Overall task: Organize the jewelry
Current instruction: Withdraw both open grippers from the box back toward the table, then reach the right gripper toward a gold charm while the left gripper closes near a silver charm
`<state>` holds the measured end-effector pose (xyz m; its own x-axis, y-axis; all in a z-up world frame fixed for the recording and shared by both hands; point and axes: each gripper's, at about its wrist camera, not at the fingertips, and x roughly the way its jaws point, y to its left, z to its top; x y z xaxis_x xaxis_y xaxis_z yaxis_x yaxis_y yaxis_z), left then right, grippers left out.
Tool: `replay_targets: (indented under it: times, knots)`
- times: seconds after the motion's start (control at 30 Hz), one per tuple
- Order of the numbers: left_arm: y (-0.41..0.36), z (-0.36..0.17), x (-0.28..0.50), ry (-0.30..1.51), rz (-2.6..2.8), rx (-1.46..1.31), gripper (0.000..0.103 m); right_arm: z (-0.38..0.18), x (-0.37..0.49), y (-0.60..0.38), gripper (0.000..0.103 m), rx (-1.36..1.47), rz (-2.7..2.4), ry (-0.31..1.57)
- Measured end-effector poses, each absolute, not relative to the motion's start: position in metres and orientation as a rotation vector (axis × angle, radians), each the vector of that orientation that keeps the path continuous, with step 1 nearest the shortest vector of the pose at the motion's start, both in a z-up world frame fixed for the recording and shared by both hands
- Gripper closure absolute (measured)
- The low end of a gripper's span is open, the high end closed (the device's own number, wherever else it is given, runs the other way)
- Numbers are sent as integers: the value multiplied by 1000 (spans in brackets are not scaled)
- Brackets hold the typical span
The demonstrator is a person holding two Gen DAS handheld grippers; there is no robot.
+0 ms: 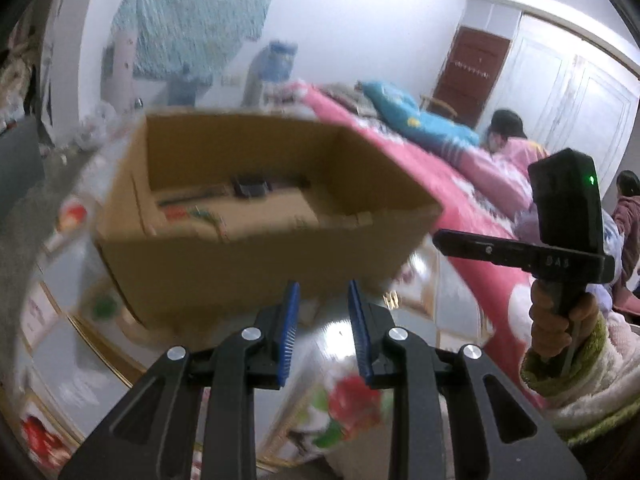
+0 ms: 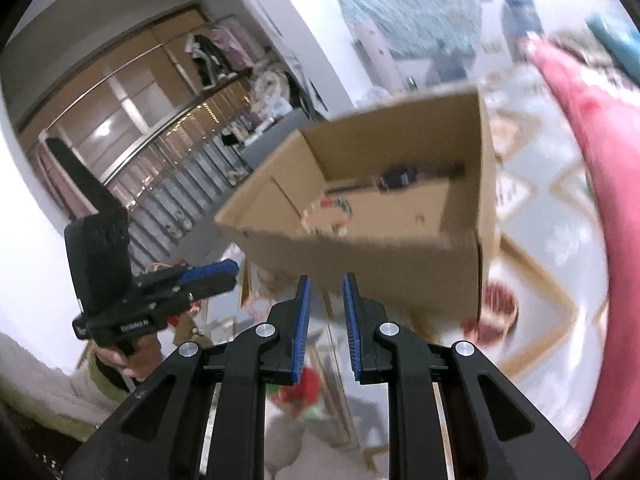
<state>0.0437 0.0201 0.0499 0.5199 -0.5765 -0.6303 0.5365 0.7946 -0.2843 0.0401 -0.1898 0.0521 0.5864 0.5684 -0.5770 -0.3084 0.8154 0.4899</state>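
An open cardboard box (image 1: 256,256) stands on a patterned floor mat; it also shows in the right wrist view (image 2: 400,264). Inside lie a dark small object (image 1: 250,186) and a colourful beaded piece (image 2: 332,216), both blurred. My left gripper (image 1: 323,292) is open and empty, just in front of the box's near wall. My right gripper (image 2: 326,284) is open and empty, also just short of the box. The right gripper's body shows in the left wrist view (image 1: 560,236), to the box's right. The left gripper shows in the right wrist view (image 2: 208,276), to the box's left.
A bed with a pink cover (image 1: 420,168) runs along the right of the box. Two people (image 1: 516,140) sit at the far right. A glass-fronted wardrobe (image 2: 132,132) stands on the left. The mat (image 2: 540,280) has floral patterns.
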Motion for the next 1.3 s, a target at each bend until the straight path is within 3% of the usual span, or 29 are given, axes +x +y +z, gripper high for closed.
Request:
replay_targets:
  times: [0.6,0.87,1.3]
  knots:
    - [-65,-26,33,817,-640,395,76,0,25,-194,85,486,488,933]
    - [-80,-27,36,799,-670,442,101,-3,23,-203,85,503,474,934]
    - [-49,2,42,754,-651,228,101,-2,15,-213,85,490,434,920]
